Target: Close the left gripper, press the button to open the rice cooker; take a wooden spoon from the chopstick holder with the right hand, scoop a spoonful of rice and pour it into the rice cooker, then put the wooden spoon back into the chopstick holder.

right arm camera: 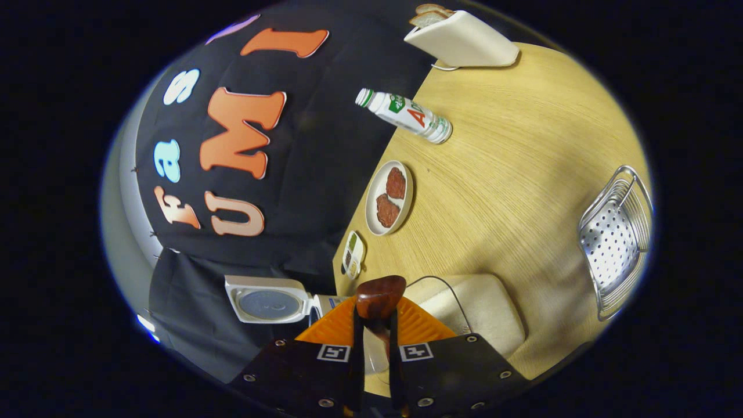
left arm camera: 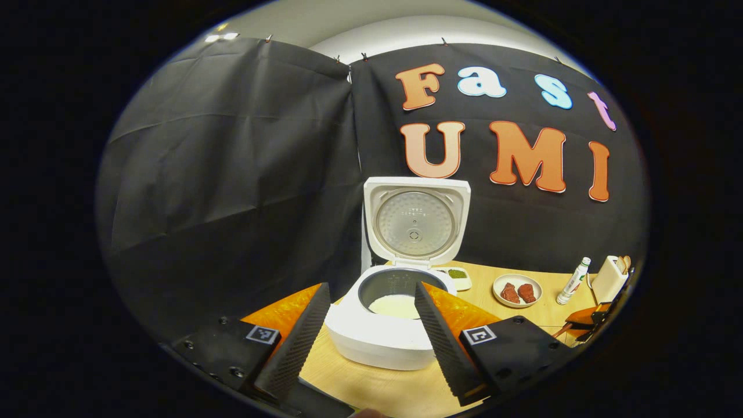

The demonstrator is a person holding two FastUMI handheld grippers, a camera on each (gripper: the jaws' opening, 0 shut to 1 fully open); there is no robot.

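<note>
Left gripper view first: my left gripper [left arm camera: 367, 316] hangs in the lower middle of the frame, its 2 fingers spread wide with nothing between them. Straight ahead through the gap sits the rice cooker [left arm camera: 380, 337] on the wooden table [left arm camera: 383, 389], lid [left arm camera: 415, 220] standing upright, white rice [left arm camera: 396, 306] lying in the grey pot. Right of it, a small dish of green stuff [left arm camera: 457, 274], then a plate [left arm camera: 516, 290] with 2 reddish pieces. Further right, a white bottle [left arm camera: 573, 281] and a white holder [left arm camera: 609, 278] at the frame's edge.

Now the right gripper view, tilted hard sideways: my right gripper [right arm camera: 376, 334] at the bottom centre is clamped tight on the wooden spoon [right arm camera: 380, 296], both fingers pressing its neck, the bowl poking out beyond the tips. The cooker shows at lower left beside it. The metal chopstick holder [right arm camera: 615, 267] lies at the right edge, well apart from the spoon.
</note>
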